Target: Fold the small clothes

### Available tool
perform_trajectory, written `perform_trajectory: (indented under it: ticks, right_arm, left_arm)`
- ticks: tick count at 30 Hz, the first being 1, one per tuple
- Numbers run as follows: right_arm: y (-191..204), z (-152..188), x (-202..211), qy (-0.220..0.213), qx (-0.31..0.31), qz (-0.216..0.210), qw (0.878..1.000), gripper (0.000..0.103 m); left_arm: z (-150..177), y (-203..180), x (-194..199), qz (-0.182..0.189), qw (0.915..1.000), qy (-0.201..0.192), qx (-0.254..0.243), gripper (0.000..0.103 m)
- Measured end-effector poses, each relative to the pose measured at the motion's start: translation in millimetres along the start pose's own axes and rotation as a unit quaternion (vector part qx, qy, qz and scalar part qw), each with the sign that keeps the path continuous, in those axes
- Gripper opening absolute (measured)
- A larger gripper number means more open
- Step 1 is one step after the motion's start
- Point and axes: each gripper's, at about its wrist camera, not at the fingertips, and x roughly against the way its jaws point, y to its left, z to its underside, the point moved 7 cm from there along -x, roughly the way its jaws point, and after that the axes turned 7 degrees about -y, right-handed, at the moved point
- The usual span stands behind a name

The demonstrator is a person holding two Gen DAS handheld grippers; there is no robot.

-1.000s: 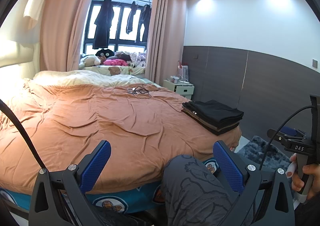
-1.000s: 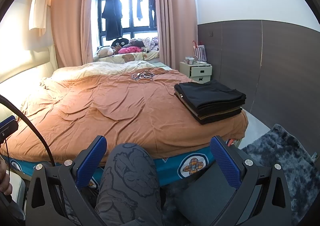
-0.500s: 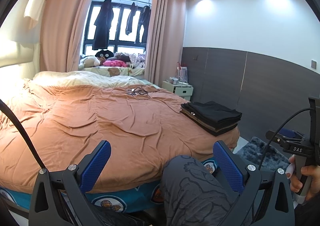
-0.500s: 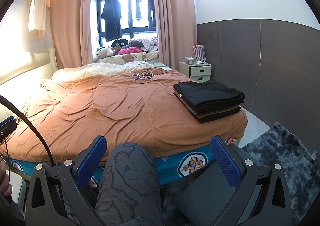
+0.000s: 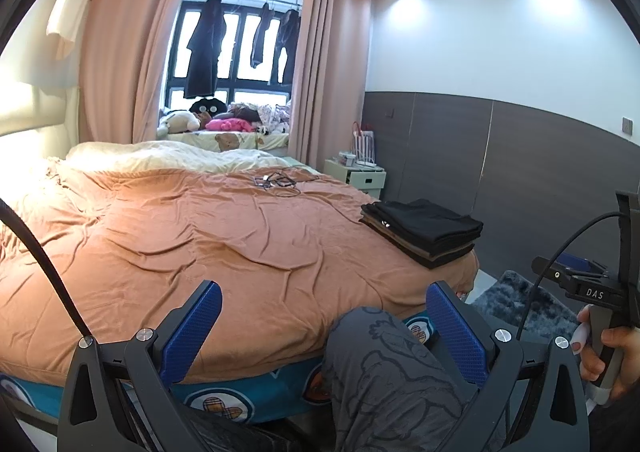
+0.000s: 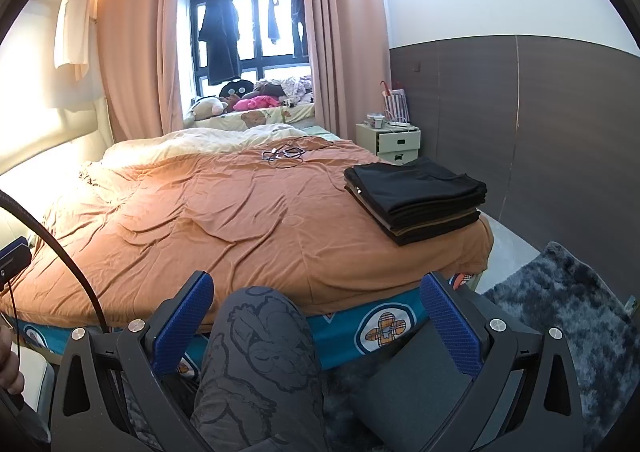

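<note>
A stack of folded dark clothes (image 5: 424,230) lies at the right front corner of the bed's orange cover (image 5: 200,236); it also shows in the right wrist view (image 6: 416,196). My left gripper (image 5: 320,328) is open and empty, held in front of the bed's near edge above the person's knee (image 5: 384,364). My right gripper (image 6: 316,320) is open and empty, also short of the bed's near edge, with the knee (image 6: 260,348) between its fingers. No unfolded garment shows on the cover.
Cables and a small device (image 5: 278,182) lie on the far part of the cover. A white nightstand (image 6: 394,142) stands by the right wall. A dark shaggy rug (image 6: 568,304) covers the floor at right. Plush toys (image 5: 208,118) sit by the window.
Both views have shifted only slightly; the folded stack sits a little lower and more to the left in frame. Both grippers stay open and empty.
</note>
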Motion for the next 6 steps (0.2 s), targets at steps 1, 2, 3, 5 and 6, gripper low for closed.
perform_trajectory:
  ticks: [1, 2, 3, 5, 6]
  right_arm:
    - [-0.1, 0.2, 0.1, 0.000, -0.001, 0.000, 1.000, 0.103]
    - [0.0, 0.2, 0.0, 0.001, -0.001, 0.001, 1.000, 0.103]
    - [0.8, -0.3, -0.3, 0.001, -0.002, 0.001, 1.000, 0.103]
    - [3.0, -2.5, -0.7, 0.001, -0.002, 0.002, 1.000, 0.103]
    - [4.2, -4.3, -1.6, 0.001, -0.002, 0.003, 1.000, 0.103]
  left_arm:
    - [-0.9, 1.0, -0.6, 0.000, 1.0000, 0.000, 0.000, 0.103]
    - [-1.0, 0.4, -0.4, -0.001, 1.0000, 0.001, -0.002, 0.103]
    - [-1.3, 0.2, 0.0, -0.003, 1.0000, 0.001, -0.003, 0.103]
    - [-2.5, 0.8, 1.2, -0.003, 1.0000, 0.001, -0.003, 0.103]
    - [-3.0, 1.3, 1.2, -0.002, 1.0000, 0.001, -0.003, 0.103]
